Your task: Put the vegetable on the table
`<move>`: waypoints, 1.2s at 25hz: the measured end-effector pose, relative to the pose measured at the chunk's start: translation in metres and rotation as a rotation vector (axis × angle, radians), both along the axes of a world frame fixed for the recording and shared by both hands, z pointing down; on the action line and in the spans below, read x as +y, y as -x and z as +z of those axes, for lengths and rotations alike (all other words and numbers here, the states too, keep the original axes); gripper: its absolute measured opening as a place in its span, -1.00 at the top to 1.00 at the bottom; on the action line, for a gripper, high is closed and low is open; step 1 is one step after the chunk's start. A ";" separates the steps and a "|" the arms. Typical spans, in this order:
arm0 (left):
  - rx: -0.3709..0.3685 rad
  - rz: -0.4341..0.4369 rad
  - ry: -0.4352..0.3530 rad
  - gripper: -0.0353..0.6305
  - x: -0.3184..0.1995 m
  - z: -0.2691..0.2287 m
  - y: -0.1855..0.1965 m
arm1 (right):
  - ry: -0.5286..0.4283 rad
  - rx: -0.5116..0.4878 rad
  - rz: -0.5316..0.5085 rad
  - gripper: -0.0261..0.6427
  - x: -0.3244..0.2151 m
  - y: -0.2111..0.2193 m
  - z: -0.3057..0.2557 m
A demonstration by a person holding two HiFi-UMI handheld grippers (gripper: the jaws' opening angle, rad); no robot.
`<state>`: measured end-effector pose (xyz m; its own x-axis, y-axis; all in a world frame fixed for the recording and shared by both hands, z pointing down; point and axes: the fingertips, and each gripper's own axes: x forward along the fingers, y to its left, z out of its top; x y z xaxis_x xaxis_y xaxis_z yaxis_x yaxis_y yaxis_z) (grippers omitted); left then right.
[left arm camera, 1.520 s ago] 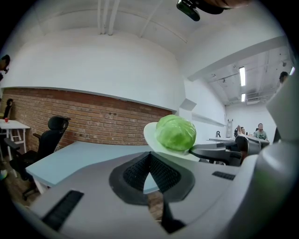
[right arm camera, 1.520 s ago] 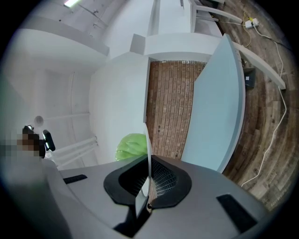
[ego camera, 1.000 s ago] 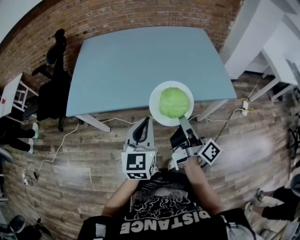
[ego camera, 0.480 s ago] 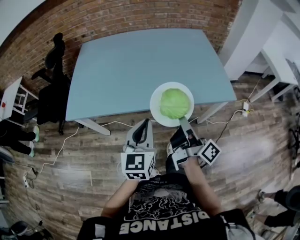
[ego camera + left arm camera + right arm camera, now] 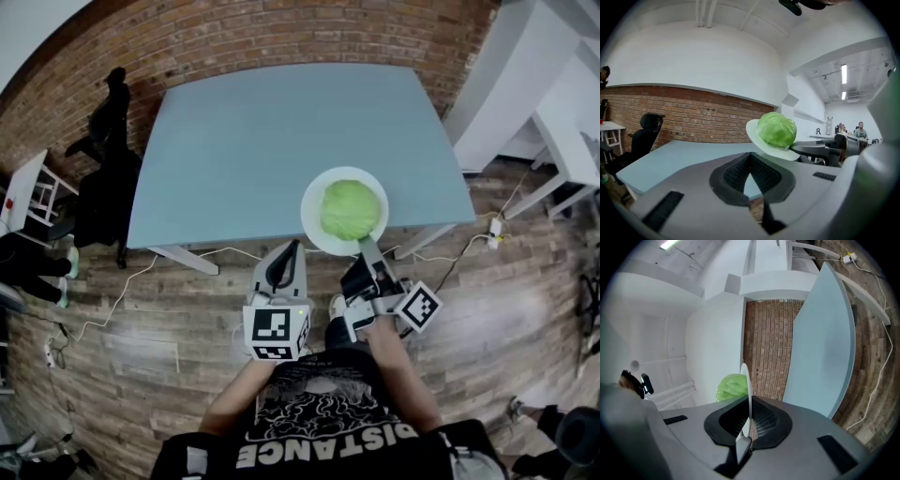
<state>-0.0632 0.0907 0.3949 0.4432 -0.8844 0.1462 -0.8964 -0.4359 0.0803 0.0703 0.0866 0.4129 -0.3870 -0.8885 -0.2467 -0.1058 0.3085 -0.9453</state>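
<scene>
a blue table (image 5: 272, 141) is being faced by a person with two grippers. the left gripper (image 5: 292, 247) is being held just short of its near edge, jaws pressed together on nothing. a white plate (image 5: 309, 211) is being pinched by its rim in the right gripper (image 5: 365, 247) and held up over that edge. a cabbage (image 5: 352, 208) is being carried on the plate, not yet on the tabletop.

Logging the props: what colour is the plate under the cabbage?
White plate; clearest in the head view.
</scene>
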 end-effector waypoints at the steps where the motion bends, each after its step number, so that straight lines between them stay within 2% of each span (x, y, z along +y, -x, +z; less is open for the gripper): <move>1: -0.002 -0.005 0.001 0.89 -0.007 -0.001 -0.003 | 0.001 -0.003 -0.004 0.88 -0.007 -0.003 -0.001; 15: -0.027 -0.056 0.023 0.89 -0.080 0.003 -0.031 | 0.010 -0.032 -0.066 0.88 -0.086 -0.032 0.004; 21: -0.044 -0.075 0.011 0.89 -0.082 0.008 -0.032 | -0.015 -0.038 -0.078 0.88 -0.090 -0.035 0.011; 26: -0.063 -0.101 0.042 0.89 -0.129 0.004 -0.059 | 0.005 -0.043 -0.097 0.88 -0.139 -0.064 0.008; 30: -0.076 -0.127 0.035 0.89 -0.144 0.000 -0.069 | 0.012 -0.038 -0.120 0.88 -0.154 -0.071 0.009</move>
